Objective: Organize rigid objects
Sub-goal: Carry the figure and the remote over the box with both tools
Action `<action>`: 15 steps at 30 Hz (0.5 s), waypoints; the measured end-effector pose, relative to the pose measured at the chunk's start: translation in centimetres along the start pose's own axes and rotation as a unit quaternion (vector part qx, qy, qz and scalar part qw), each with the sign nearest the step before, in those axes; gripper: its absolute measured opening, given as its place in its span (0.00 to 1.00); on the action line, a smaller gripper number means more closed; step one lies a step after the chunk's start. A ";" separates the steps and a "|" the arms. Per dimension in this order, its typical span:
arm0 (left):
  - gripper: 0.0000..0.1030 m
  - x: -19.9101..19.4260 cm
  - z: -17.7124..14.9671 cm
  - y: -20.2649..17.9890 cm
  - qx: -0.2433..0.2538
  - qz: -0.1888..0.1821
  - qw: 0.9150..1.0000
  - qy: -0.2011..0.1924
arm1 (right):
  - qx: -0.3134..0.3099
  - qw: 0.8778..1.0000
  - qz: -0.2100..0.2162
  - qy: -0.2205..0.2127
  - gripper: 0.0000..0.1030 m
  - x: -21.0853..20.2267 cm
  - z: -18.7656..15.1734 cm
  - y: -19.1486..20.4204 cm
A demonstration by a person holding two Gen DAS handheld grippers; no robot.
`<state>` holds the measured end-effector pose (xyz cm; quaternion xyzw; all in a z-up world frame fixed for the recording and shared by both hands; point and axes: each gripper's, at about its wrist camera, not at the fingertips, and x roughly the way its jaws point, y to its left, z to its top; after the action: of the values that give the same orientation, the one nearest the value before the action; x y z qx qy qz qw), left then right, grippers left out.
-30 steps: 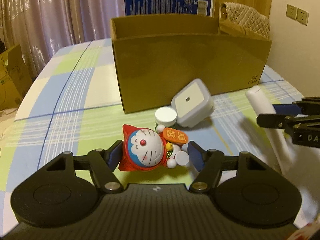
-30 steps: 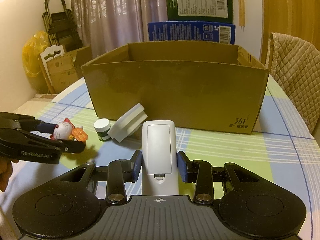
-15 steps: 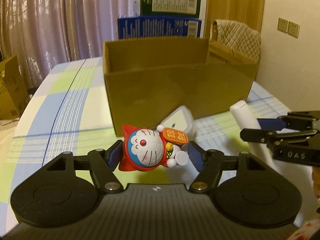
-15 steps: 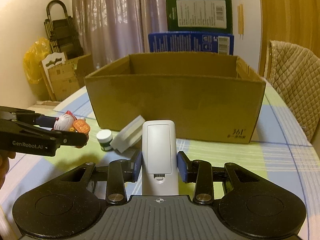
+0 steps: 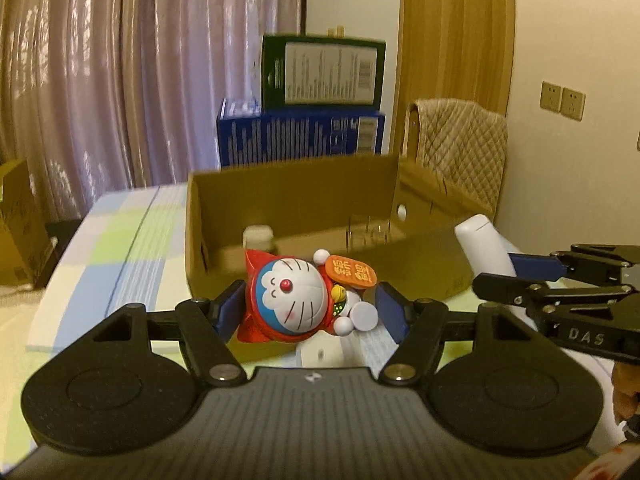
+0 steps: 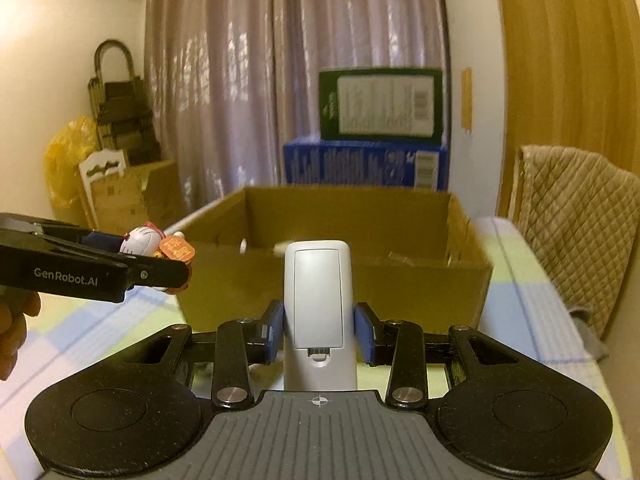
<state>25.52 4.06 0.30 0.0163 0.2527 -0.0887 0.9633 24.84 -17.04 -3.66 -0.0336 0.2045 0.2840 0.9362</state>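
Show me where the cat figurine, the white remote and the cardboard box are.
cat figurine (image 5: 296, 300), left wrist view, on its white face.
white remote (image 6: 318, 296), right wrist view, on its battery cover.
cardboard box (image 6: 420, 292), right wrist view, on its near outer wall.

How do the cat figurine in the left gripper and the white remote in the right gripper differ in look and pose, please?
The cat figurine is rounded and colourful, red, blue and white with an orange sign; the white remote is a plain, flat, long slab. The figurine lies tilted on its side across the left gripper, while the remote points straight ahead from the right gripper, battery cover up. Both are clamped between blue pads and held near the cardboard box.
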 end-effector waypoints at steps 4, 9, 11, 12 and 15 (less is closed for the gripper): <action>0.63 0.8 2.5 0.7 0.007 0.012 1.000 -0.020 | 0.010 1.000 -0.006 -0.013 0.34 0.5 3.2 -1.6; 0.63 3.5 4.6 2.2 -0.009 0.016 1.000 -0.019 | 0.025 0.999 -0.004 -0.031 0.34 2.1 8.1 -3.2; 0.63 4.5 5.1 2.6 -0.013 0.015 1.000 -0.019 | 0.015 0.999 -0.007 -0.035 0.34 3.0 9.7 -3.5; 0.63 5.1 5.4 2.8 -0.013 0.014 1.000 -0.018 | 0.010 0.999 -0.008 -0.035 0.34 3.7 10.4 -3.6; 0.63 6.6 6.1 3.2 -0.009 0.010 1.000 -0.015 | 0.011 0.999 -0.011 -0.028 0.34 5.8 11.7 -4.0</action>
<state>34.69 5.65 2.32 0.0084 0.2386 -0.0771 0.9680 35.68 -15.26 4.53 -0.0176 0.1810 0.2727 0.9448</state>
